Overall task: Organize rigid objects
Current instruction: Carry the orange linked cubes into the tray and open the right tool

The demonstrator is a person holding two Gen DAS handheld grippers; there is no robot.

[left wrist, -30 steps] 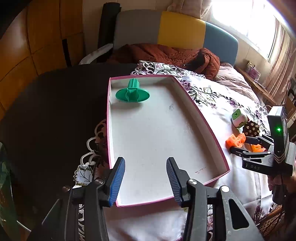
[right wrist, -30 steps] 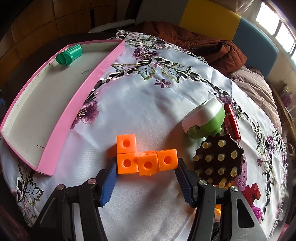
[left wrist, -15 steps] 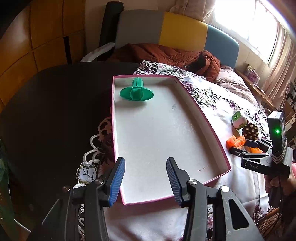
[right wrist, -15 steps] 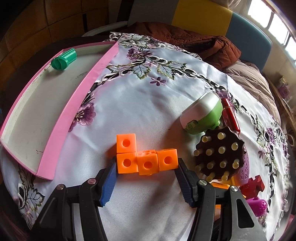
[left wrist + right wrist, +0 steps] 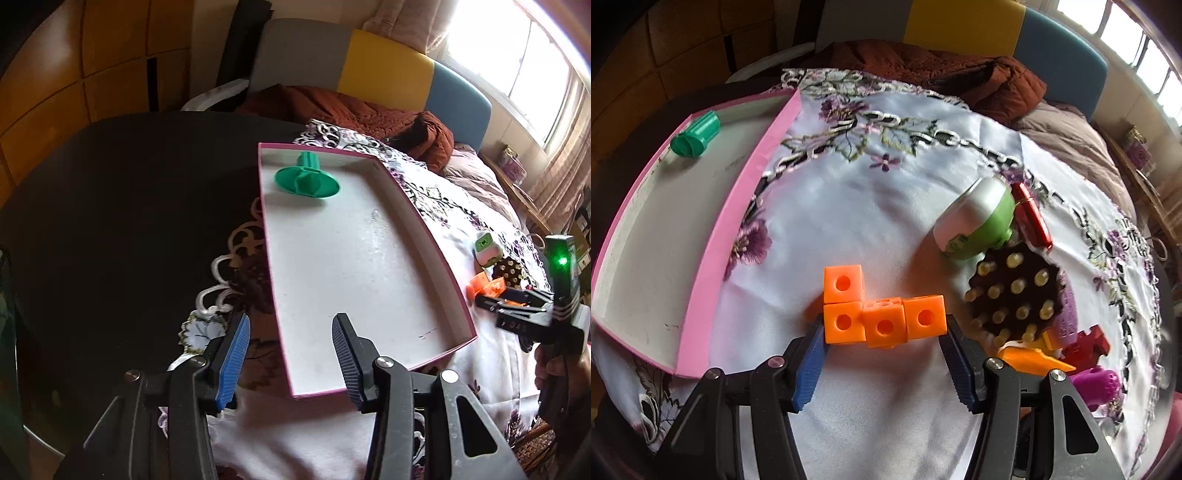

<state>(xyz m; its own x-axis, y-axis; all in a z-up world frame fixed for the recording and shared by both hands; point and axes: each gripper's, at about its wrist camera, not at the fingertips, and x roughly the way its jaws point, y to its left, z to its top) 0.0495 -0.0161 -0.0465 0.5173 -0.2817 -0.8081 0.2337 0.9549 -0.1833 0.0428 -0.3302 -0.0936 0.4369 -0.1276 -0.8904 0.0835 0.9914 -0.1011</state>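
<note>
An L-shaped piece of joined orange cubes lies on the flowered cloth. My right gripper has a finger at each end of its long row and is shut on it; it also shows in the left wrist view. A pink-rimmed white tray holds one green plastic piece, also seen in the right wrist view. My left gripper is open and empty above the tray's near left corner.
To the right of the cubes lie a green and white case, a red clip, a brown pegged disc, and orange, red and purple pieces. The dark table is left of the tray. A sofa stands behind.
The left gripper has drifted left, so the tray now sits further right in its view. The right gripper has lifted slightly with the orange cubes still between its fingers.
</note>
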